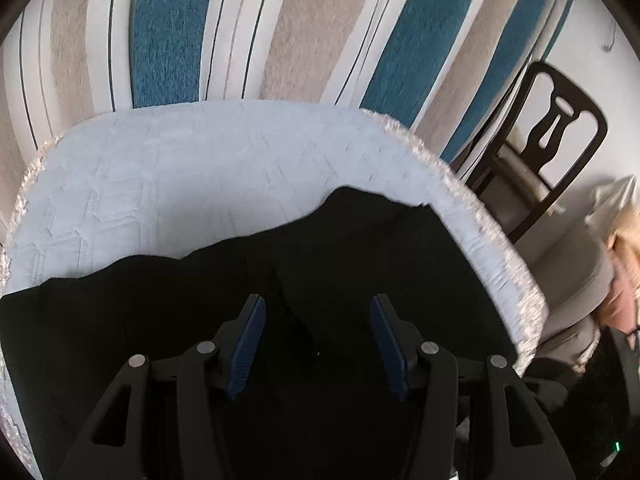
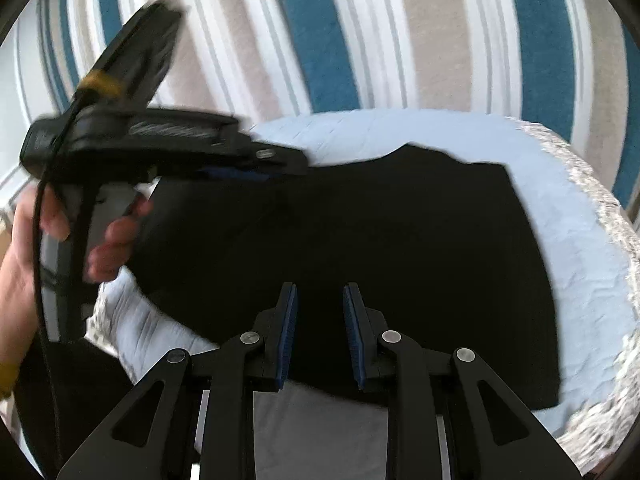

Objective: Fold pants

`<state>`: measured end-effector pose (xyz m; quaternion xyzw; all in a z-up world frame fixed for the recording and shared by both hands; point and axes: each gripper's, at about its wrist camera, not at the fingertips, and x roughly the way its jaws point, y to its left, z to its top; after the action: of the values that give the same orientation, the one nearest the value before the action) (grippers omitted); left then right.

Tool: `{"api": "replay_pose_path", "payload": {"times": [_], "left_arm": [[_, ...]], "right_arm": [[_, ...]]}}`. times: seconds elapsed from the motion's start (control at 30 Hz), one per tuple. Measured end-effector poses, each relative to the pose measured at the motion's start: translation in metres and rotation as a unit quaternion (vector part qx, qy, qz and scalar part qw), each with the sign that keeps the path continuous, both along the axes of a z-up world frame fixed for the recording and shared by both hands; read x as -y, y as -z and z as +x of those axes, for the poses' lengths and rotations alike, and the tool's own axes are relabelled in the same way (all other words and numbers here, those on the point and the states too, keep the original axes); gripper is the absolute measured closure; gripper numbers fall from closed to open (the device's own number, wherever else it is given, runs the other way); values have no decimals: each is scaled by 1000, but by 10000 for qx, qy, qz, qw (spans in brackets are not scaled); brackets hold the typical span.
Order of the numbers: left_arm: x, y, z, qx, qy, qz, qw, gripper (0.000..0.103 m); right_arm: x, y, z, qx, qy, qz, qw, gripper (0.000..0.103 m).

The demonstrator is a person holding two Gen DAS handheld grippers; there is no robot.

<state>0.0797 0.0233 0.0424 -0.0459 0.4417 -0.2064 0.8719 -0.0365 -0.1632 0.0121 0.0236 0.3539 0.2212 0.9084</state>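
Nearest me, my right gripper point(image 2: 320, 332) hovers with jaws narrowly parted, holding nothing, above the near edge of the black pants point(image 2: 340, 232). My left gripper point(image 1: 318, 340) has jaws spread wide, empty, over the same dark fabric. The pants lie flat on a pale blue quilted mat point(image 1: 180, 176). Beyond is a striped carpet point(image 1: 300, 32), with a dark chair point(image 1: 560, 132) at its far right.

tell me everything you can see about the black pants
The black pants are plain dark fabric, lying flat and apparently folded into a rough rectangle on the pale blue quilted cover. Their far edge is wavy. Detail is lost in the darkness. Neither the left gripper nor the right gripper holds them; both are open above.
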Motion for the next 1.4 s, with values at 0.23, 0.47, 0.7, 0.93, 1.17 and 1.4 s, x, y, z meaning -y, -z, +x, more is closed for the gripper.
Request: {"api": "replay_pose_path", "payload": {"times": [0.23,0.47,0.7,0.93,1.17,1.4], "left_arm": [[15,7,-14,114,-23,445,9989,43],[31,11,-27,332,69,998,9944,42],[39,13,-32,490,134,1340,9897,42],[47,12,-30,552,242,1382,9886,41],[61,5,-29,699,410,1383,9871,39],[76,5,-22,659,511,1380,9869,38]], "right_arm": [[18,-17,-3,391,348,-198,9984,79],[7,2,-4,142,365,-722,9966,68],[65,-23,-9,381,1045,-164,9937,59],[118,-4,3,-139,1986,43,9800,51],[109,7,13,-197,1781,-11,9838,45],[116,9,4,-188,1779,214,9836,45]]}}
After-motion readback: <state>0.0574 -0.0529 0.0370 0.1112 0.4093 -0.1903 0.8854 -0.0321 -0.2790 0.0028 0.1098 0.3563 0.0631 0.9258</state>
